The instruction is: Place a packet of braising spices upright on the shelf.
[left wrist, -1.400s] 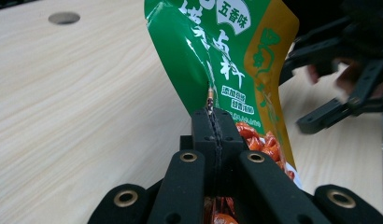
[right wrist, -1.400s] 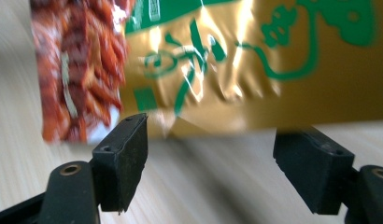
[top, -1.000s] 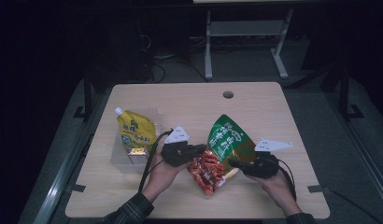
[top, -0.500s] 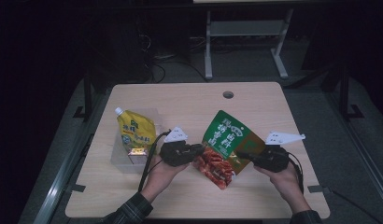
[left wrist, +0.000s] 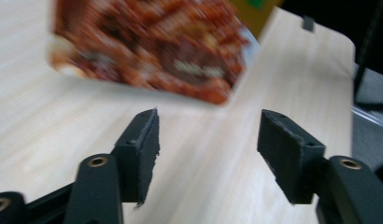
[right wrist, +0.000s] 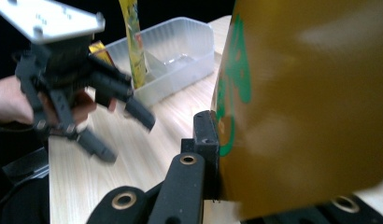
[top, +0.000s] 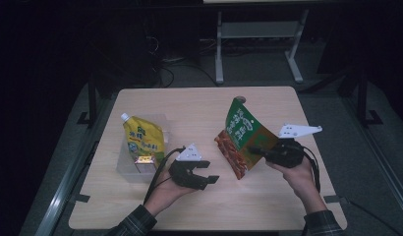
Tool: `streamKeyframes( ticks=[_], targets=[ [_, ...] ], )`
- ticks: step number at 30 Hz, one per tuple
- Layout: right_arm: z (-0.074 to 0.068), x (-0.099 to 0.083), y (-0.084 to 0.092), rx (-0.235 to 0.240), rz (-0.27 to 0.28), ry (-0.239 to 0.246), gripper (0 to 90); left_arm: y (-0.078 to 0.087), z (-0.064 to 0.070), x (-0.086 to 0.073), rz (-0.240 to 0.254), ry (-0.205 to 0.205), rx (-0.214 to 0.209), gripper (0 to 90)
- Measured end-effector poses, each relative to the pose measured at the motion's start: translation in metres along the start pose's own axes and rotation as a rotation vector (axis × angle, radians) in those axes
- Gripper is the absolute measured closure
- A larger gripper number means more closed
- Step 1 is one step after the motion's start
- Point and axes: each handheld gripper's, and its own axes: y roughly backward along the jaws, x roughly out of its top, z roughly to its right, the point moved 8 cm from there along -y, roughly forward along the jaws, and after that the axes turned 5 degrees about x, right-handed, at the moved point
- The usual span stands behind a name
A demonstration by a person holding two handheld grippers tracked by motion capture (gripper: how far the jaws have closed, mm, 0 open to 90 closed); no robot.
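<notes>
A green and red snack bag (top: 243, 135) hangs tilted above the table, its lower right edge pinched by my right gripper (top: 261, 151), which is shut on it. The right gripper view has the bag's gold back (right wrist: 311, 107) pressed against one black finger (right wrist: 206, 135); the other finger is hidden behind the bag. My left gripper (top: 211, 172) hovers low to the bag's left. Its jaws have just been opening and stand apart with nothing between them. The left gripper view puts the bag's red lower end (left wrist: 147, 46) beyond the open gripper (left wrist: 208, 121), blurred.
A yellow spouted pouch (top: 143, 140) stands upright in a clear plastic bin (top: 128, 169) on the wooden table (top: 189, 108) at the left. A round hole (top: 240, 99) sits near the table's far edge. Dark floor and a metal stand lie beyond.
My left gripper has let go of the snack bag and opened. My right gripper has lifted the bag up and to the right, away from the left hand.
</notes>
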Motion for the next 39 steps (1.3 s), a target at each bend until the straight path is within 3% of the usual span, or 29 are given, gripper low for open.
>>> streamKeyframes(
  ticks=[13,19,30,39],
  targets=[
    [0.0,0.038,-0.034,0.026,-0.046,0.049,90.0,0.019,0.004,-0.045,-0.065,-0.054,-0.032,19.7],
    [-0.002,0.064,-0.057,0.049,-0.05,0.076,90.0,0.022,0.007,-0.06,-0.088,-0.048,-0.048,17.4],
    [-0.009,0.108,-0.106,0.092,-0.082,0.131,90.0,0.019,0.014,-0.061,-0.087,-0.059,-0.08,17.3],
    [-0.017,0.13,-0.142,0.124,-0.105,0.157,90.0,0.017,0.015,-0.06,-0.077,-0.069,-0.089,17.3]
  ],
)
